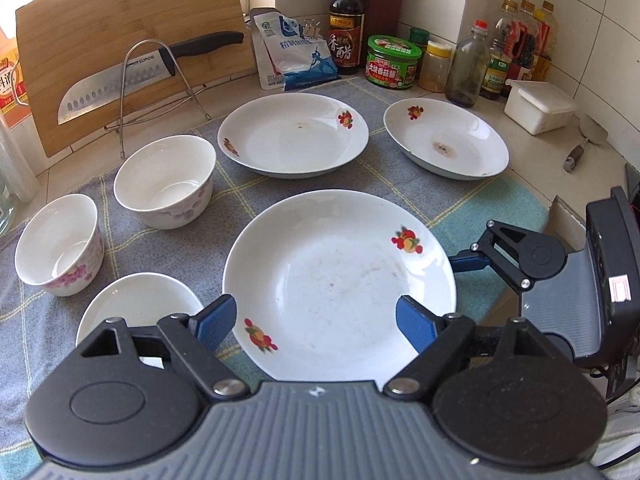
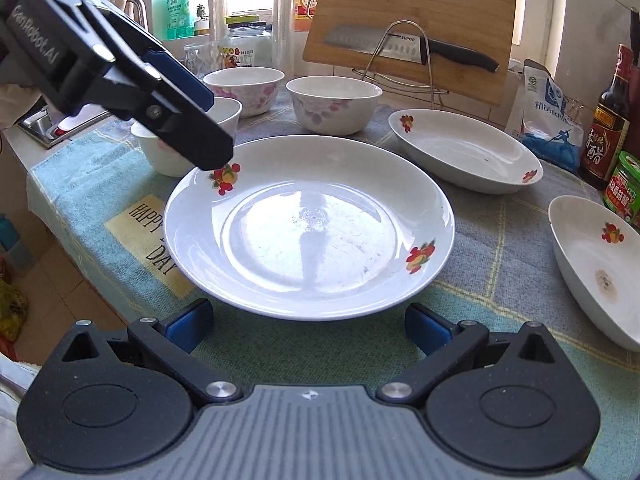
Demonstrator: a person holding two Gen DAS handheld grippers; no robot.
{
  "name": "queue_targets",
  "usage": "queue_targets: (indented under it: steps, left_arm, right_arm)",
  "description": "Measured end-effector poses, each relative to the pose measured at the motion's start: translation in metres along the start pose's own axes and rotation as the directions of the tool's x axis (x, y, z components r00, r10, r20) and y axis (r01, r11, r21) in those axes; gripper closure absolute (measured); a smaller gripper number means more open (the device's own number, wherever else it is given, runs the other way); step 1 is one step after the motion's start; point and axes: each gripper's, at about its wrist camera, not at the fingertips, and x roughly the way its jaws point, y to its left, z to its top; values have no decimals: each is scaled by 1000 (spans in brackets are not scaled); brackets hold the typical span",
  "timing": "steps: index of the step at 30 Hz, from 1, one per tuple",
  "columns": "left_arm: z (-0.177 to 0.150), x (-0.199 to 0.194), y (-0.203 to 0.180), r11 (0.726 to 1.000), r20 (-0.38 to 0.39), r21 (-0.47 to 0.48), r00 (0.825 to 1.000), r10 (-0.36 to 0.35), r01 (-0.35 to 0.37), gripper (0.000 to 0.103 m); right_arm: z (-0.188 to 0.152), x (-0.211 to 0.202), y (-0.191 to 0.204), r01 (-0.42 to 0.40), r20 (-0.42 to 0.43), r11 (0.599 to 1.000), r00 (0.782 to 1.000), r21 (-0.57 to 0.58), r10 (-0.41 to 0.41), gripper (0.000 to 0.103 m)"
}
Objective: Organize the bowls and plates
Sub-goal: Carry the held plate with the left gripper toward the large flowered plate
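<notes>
Over the near rim of the nearest plate (image 1: 340,280): left gripper (image 1: 316,322), jaws apart, nothing between the pads, one finger either side of the rim edge. Right gripper (image 2: 308,326), jaws likewise apart and empty, just short of the same plate (image 2: 310,224) at its right edge. Plate sits flat on the checked cloth (image 1: 472,200). Beyond: two plates (image 1: 294,134) (image 1: 446,138) far; three bowls (image 1: 166,180) left. Advice: slide one pad under the rim, pinch firmly, lift level, stack on a far plate.
</notes>
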Motion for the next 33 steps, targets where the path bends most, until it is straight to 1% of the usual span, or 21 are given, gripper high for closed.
queue_targets:
  steps: [3,7,11,12,18,22,25,27,29,33]
  left_arm:
    - [11,10,14,1000,-10,-12,1000,-13,13,15]
    - [25,24,29,999,-22,9,998,-52,52,8]
    - [39,44,43,995,-80,-7,991,-105,104,9]
    - [43,51,46,993,-106,-4,987,-117,118,9]
    - [56,79,51,992,-192,20,974,-120,126,9]
    - [59,91,48,986,-237,39,960,-148,161,9]
    - [61,99,46,983,-273,59,950,-151,174,11]
    - [63,102,47,981,-294,56,942,-160,184,11]
    - [63,106,48,976,-318,44,929,-189,213,11]
    - [64,113,48,969,-366,38,905,-216,246,14]
  right_arm:
    - [-1,1,1,-8,19,1000,1000,-9,8,0]
    - [-5,0,1,-10,50,1000,999,-6,11,0]
    - [-5,1,3,9,54,1000,998,11,-10,0]
    - [-5,1,4,17,56,1000,998,19,-18,0]
    - [-8,1,5,36,76,999,996,34,-38,0]
    - [-8,1,4,34,73,999,997,31,-37,0]
    - [-10,0,3,28,83,999,996,21,-29,0]
    - [-10,0,3,23,84,1000,996,16,-25,0]
    - [-9,0,2,19,85,1000,996,13,-20,0]
    - [-11,0,3,23,92,1000,995,15,-24,0]
